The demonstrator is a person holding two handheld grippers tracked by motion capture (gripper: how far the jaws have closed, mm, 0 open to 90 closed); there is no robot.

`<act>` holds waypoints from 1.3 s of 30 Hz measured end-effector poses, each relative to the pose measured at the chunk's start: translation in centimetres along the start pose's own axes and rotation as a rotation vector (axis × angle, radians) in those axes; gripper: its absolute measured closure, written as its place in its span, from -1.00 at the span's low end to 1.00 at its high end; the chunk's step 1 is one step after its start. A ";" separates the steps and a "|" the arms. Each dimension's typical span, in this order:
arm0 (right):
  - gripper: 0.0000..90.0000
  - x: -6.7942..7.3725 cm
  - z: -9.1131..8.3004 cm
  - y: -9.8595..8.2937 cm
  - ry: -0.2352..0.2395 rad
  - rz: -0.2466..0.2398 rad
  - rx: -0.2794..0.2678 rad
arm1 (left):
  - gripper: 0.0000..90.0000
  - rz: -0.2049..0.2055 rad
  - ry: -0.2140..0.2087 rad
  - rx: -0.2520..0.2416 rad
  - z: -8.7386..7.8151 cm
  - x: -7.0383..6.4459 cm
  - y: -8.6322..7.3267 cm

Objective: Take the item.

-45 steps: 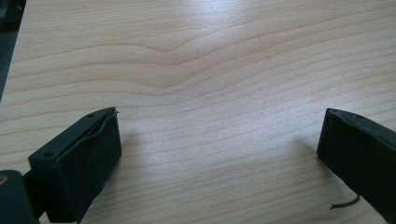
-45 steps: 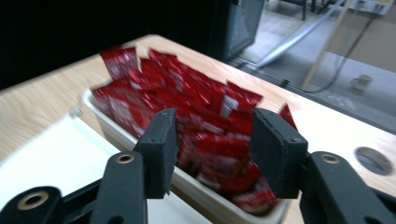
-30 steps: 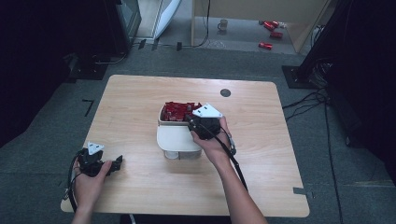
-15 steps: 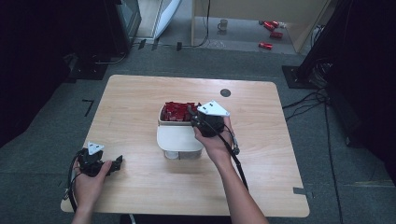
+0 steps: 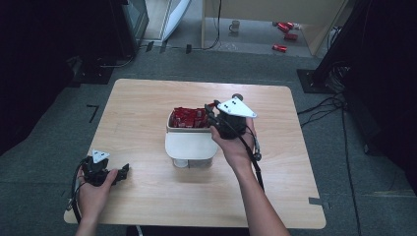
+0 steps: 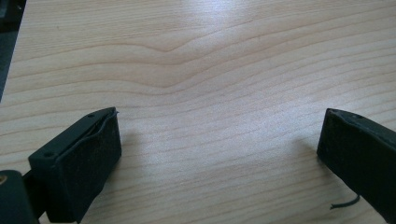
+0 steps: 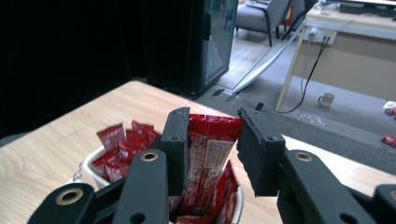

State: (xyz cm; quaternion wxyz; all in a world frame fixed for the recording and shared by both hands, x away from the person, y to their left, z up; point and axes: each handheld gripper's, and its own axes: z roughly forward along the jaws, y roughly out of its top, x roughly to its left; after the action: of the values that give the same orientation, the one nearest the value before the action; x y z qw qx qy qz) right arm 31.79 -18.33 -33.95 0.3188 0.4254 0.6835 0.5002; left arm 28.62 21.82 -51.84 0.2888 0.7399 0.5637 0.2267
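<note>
Since a second ago, the right hand-held gripper (image 7: 212,140) has risen above the white tub (image 5: 191,142) at mid-worktop, clenched on one red sachet (image 7: 208,154). Near the front-left corner, the left hand-held gripper (image 6: 219,154) rests released on the worktop (image 6: 210,60). The sachet sits between the jaws, off-centre, so it may slip free and fall outside the tub.

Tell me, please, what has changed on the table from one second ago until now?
The right tool rose a little from the white container and moved to the right, carrying a red packet between its jaws. The left tool stayed open near the table's front left corner, and the container kept its place.
</note>
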 end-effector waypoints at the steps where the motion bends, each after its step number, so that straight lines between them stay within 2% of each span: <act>1: 0.45 -0.1 -0.2 0.3 -0.002 0.003 -0.008 | -1.00 0.000 0.000 0.000 0.0 0.0 0.0; 10: 0.45 -1.4 -2.3 2.0 -0.015 0.030 -0.052 | -1.00 0.000 0.000 0.000 0.0 0.0 0.0; 21: 0.45 -2.3 -4.0 3.2 -0.034 0.039 -0.089 | -1.00 -0.001 -0.001 0.000 0.0 0.0 0.0; 22: 0.45 -2.4 -4.2 3.3 -0.038 0.038 -0.093 | -1.00 -0.001 -0.001 0.000 0.0 0.0 0.0; 23: 0.46 -2.5 -4.4 3.4 -0.082 0.013 -0.089 | -1.00 -0.001 -0.001 0.000 0.0 0.0 0.0; 25: 0.45 -2.9 -4.7 3.4 -0.081 0.026 -0.091 | -1.00 -0.002 -0.001 0.000 0.0 0.0 0.0; 27: 0.46 -3.0 -4.7 3.3 -0.089 0.023 -0.089 | -1.00 0.000 0.000 0.000 0.0 0.0 0.0; 29: 0.46 -3.4 -4.7 3.0 -0.125 0.001 -0.076 | -1.00 0.000 0.000 0.000 0.0 0.0 0.0; 31: 0.46 -3.6 -4.7 2.8 -0.133 -0.002 -0.071 | -1.00 0.001 0.000 0.000 0.0 0.0 0.0; 33: 0.45 -4.1 -4.2 1.9 -0.160 -0.010 -0.048 | -1.00 0.000 0.000 0.000 0.0 0.0 0.0; 36: 0.45 -4.5 -3.6 1.1 -0.173 -0.010 -0.030 | -1.00 0.000 0.000 0.000 0.0 0.0 0.0; 39: 0.45 -5.3 -2.5 -0.4 -0.186 0.010 0.004 | -1.00 0.000 0.001 -0.002 0.0 0.0 0.0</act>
State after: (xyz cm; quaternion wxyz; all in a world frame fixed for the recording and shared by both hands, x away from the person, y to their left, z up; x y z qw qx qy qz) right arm 31.85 -24.14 -33.57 0.3774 0.4740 0.6498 0.4589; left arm 28.62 21.81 -51.85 0.2894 0.7394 0.5637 0.2276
